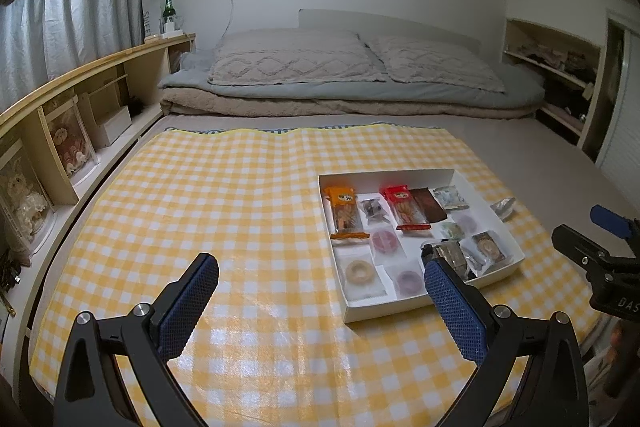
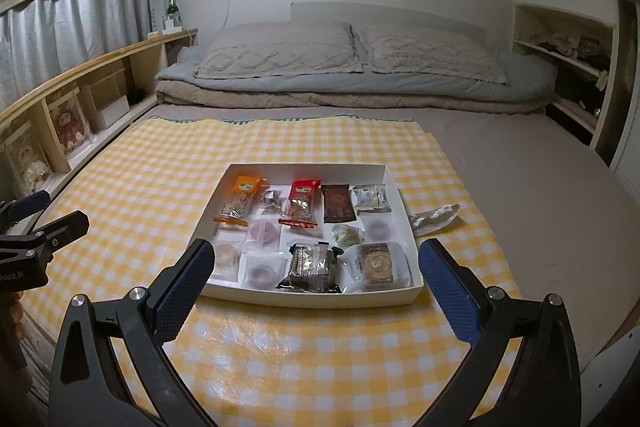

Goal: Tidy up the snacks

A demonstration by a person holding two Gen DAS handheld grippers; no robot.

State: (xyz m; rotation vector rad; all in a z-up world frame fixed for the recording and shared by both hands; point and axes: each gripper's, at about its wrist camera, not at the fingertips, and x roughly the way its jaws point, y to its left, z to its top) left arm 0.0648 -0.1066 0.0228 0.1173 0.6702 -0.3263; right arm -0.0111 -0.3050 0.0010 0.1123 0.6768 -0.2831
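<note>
A shallow white box [image 2: 412, 227] [image 1: 384, 309] sits on a yellow checked cloth [image 2: 280, 347] [image 1: 240, 195] and holds several wrapped snacks: an orange packet [image 2: 242, 199], a red packet [image 2: 302, 203], a brown bar [image 2: 338, 203], ring biscuits and a dark foil pack [image 2: 312, 267]. One silvery wrapped snack [image 2: 436, 215] [image 1: 503, 207] lies on the cloth just right of the box. My right gripper [image 2: 316, 267] is open and empty, above the box's near edge. My left gripper [image 1: 320, 279] is open and empty, left of the box.
The cloth lies on a bed. Folded bedding and two pillows [image 2: 352, 55] lie at the far end. A wooden shelf unit [image 1: 80, 99] with boxed dolls and a green bottle [image 1: 168, 7] runs along the left. More shelves [image 2: 568, 67] stand at the right.
</note>
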